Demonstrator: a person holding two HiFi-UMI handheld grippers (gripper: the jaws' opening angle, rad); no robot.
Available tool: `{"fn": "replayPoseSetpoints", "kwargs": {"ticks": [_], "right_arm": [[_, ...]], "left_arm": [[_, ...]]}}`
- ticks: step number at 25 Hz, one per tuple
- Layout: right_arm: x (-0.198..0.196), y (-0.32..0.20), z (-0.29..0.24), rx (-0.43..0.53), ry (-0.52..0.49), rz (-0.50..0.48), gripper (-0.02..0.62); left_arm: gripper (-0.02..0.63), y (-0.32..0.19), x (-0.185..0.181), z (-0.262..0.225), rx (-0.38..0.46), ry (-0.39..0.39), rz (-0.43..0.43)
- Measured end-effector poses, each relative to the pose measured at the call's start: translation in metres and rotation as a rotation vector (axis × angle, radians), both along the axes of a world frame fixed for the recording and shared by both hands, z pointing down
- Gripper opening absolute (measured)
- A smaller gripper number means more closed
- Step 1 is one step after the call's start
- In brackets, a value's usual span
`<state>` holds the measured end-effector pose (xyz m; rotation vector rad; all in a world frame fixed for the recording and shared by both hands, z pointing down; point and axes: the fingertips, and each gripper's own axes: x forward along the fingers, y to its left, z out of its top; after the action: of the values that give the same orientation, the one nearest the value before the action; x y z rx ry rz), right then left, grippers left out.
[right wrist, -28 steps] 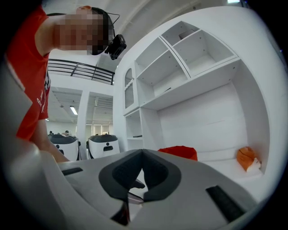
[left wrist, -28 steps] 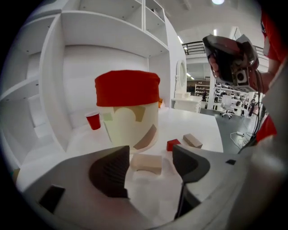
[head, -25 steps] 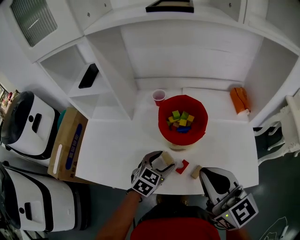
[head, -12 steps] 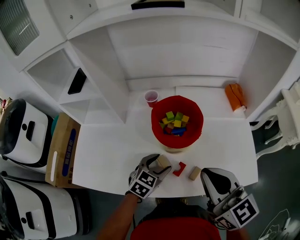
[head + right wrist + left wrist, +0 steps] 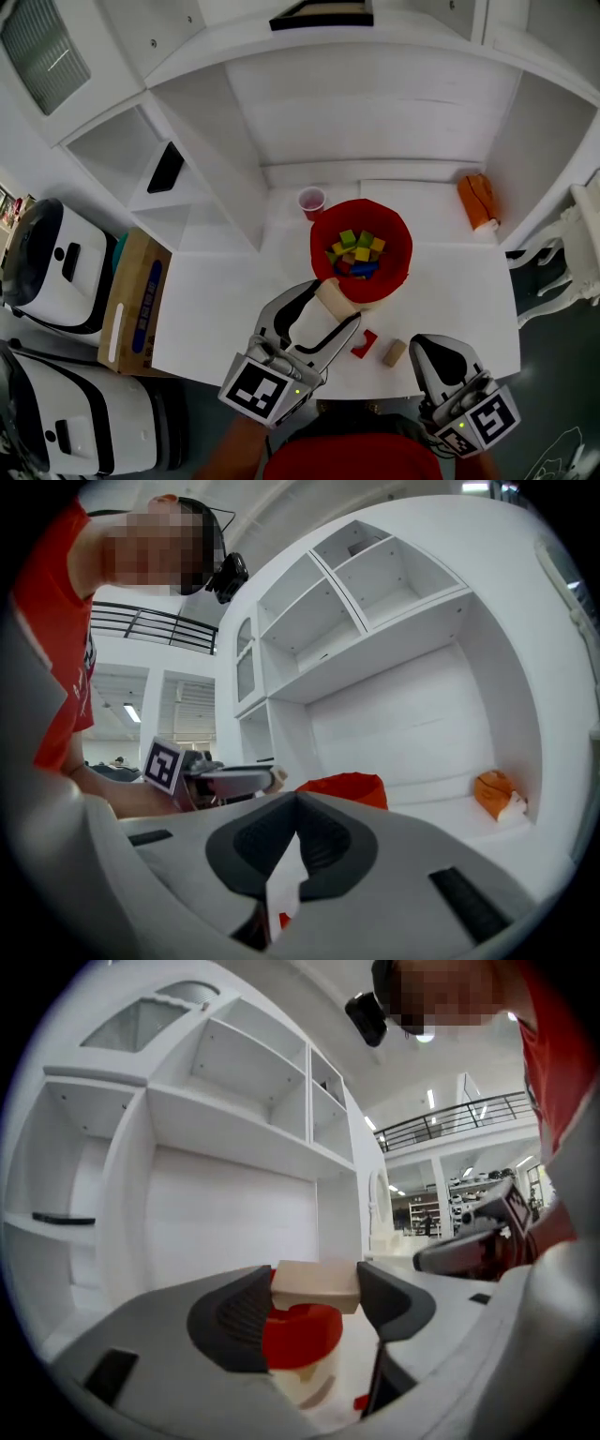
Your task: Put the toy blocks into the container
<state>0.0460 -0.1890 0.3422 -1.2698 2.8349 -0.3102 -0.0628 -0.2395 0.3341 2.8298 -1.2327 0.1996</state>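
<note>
Tabletop (image 5: 216,300) — left gripper (image 5: 335,307) aloft, level, with block (image 5: 315,1285)

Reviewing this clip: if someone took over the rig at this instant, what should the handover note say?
Left gripper: shut on a beige block, held up by the red container.
Right gripper: shut, empty, at the table's near edge.
Done: several coloured blocks lie in the container.
To do: drop the beige block in, then collect the red block and tan block from the table.

Open tabletop (image 5: 216,300) left of red container (image 5: 404,255), pink cup (image 5: 310,202) just behind it, shelf partition (image 5: 220,169) at left
</note>
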Motion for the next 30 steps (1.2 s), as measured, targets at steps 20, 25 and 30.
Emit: {"fn": "replayPoseSetpoints", "kwargs": {"ticks": [20,25,30], "right_arm": [[0.020,0.000,0.010,-0.031,0.020,0.041,0.020],[0.013,-0.004,0.006,-0.022,0.000,0.026,0.020],[0.013,-0.005,0.000,-0.011,-0.015,0.029,0.020]], "left_arm": [[0.319,-0.036,0.024,-0.012,0.047,-0.029,0.005],[0.319,0.021,0.039,0.047,-0.107,-0.059,0.048],[0.321,0.046,0.043,0.119,-0.192,-0.180,0.108]]}}
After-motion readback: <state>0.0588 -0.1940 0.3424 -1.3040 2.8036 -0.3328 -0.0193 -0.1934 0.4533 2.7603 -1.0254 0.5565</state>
